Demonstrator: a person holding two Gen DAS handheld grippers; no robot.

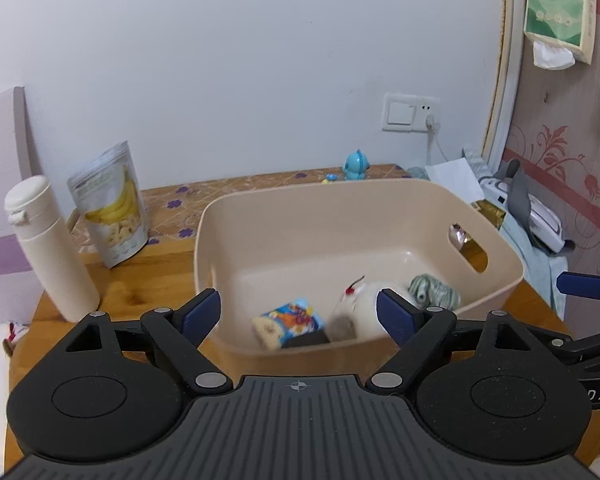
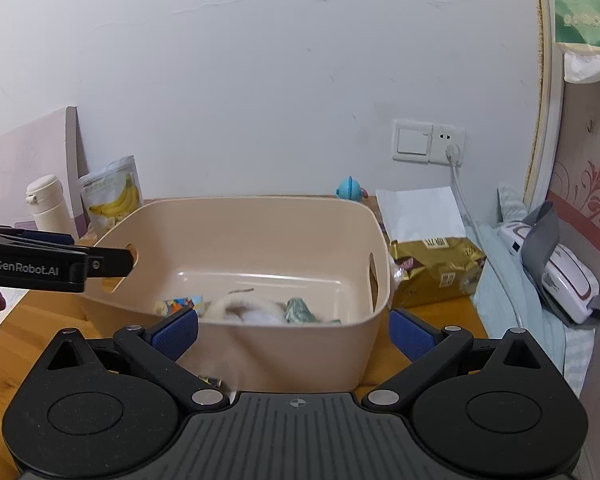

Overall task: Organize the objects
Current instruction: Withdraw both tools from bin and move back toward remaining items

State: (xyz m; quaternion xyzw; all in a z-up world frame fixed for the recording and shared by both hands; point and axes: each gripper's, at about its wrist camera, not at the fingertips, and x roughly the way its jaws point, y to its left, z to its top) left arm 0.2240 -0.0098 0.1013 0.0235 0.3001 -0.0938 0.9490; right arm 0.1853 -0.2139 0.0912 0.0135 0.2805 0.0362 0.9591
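A beige plastic bin (image 1: 300, 224) stands on the wooden table; it also shows in the right wrist view (image 2: 292, 344). Inside lie a colourful snack packet (image 1: 290, 320), a white plush item (image 1: 364, 306) and a green-white rolled cloth (image 1: 436, 292). My left gripper (image 1: 299, 316) is open and empty, its fingers over the bin's near rim. My right gripper (image 2: 294, 332) is open and empty, its fingers astride the bin's near wall. The left gripper's body (image 2: 40, 266) reaches in from the left in the right wrist view.
A cream bottle (image 1: 48, 248) and a banana chip pouch (image 1: 110, 204) stand left of the bin. A blue toy figure (image 1: 356, 165) is behind it. A gold snack bag (image 2: 436, 272), white paper (image 2: 418, 212) and a white device (image 2: 556, 280) lie to the right.
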